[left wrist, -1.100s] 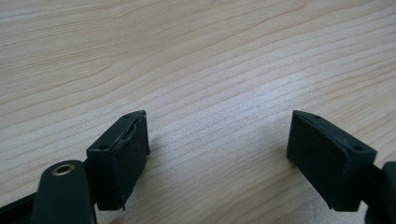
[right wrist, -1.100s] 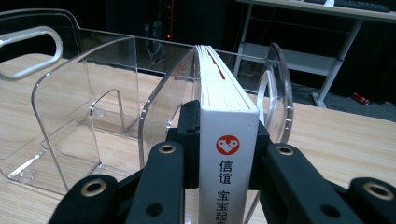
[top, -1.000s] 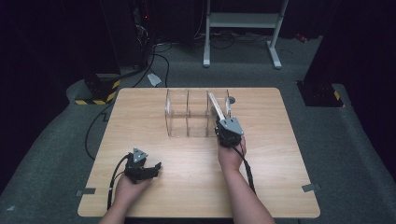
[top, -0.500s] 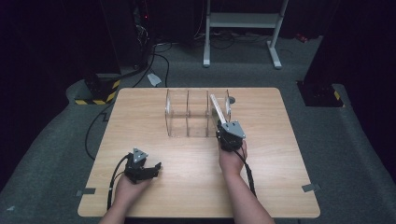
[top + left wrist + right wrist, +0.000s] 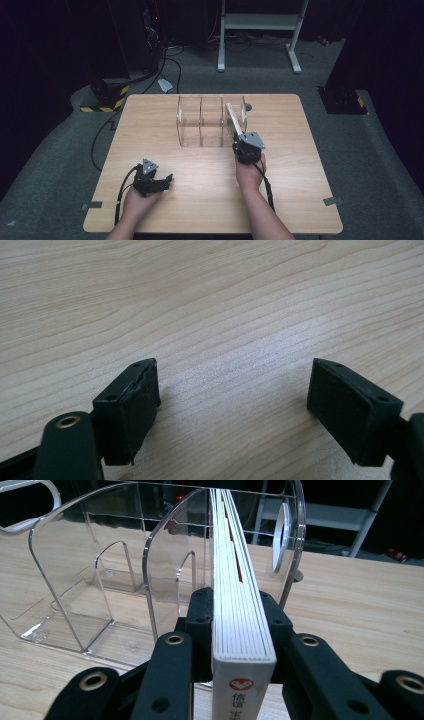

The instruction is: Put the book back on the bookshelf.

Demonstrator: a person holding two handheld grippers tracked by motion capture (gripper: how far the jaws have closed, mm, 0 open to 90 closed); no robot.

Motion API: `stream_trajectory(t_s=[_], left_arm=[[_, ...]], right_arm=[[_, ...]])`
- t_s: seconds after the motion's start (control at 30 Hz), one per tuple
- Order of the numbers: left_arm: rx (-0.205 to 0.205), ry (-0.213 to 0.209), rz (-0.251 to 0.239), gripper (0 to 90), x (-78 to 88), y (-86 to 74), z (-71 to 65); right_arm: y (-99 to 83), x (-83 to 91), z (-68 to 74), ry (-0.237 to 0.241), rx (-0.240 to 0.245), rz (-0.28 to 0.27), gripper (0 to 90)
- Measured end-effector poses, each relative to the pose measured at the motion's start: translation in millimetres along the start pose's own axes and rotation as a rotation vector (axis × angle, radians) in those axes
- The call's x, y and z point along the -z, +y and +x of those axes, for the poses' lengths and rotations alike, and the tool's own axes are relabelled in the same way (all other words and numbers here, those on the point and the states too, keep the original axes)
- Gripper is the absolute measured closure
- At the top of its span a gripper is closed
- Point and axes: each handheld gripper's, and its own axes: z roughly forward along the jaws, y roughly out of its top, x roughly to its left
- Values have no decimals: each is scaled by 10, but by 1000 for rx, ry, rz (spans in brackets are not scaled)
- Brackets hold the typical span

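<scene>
Jaws of right gripper (image 5: 243, 625) clamp book (image 5: 235, 580) inside clear rack (image 5: 90, 580).

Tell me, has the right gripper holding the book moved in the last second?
No. The right gripper keeps the book at the clear rack's rightmost slot, unchanged against the rack.

a lab: dark walls, floor cables (image 5: 107, 131), hazard-taped base (image 5: 104, 97), lone wooden table (image 5: 150, 115).

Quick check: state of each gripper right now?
Left gripper: open, jaws wide apart over the bare table, holding nothing.
Right gripper: closed on a white book going into the clear rack.
</scene>
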Motion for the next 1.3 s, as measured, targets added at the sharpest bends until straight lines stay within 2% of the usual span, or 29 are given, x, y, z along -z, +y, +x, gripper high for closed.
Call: stream_trajectory(t_s=[0.27,0.47,0.63,0.8,0.93,1.07,1.3], left_arm=[[0,0,0,211,0,0,0],[1,0,0,211,0,0,0],[0,0,0,211,0,0,0],[1,0,0,211,0,0,0],[0,0,0,211,0,0,0],[0,0,0,211,0,0,0],[0,0,0,211,0,0,0]], right_arm=[[-1,-1,-12,-14,-13,-7,751],[3,-1,15,-60,4,-37,753],[-3,-8,-5,-93,-14,-37,752],[-22,-18,5,-89,-27,-31,745],[-34,-10,-15,-85,-61,-27,736],[-29,-4,-48,-74,-73,-17,669],[-99,113,-78,-25,-77,-10,625]])
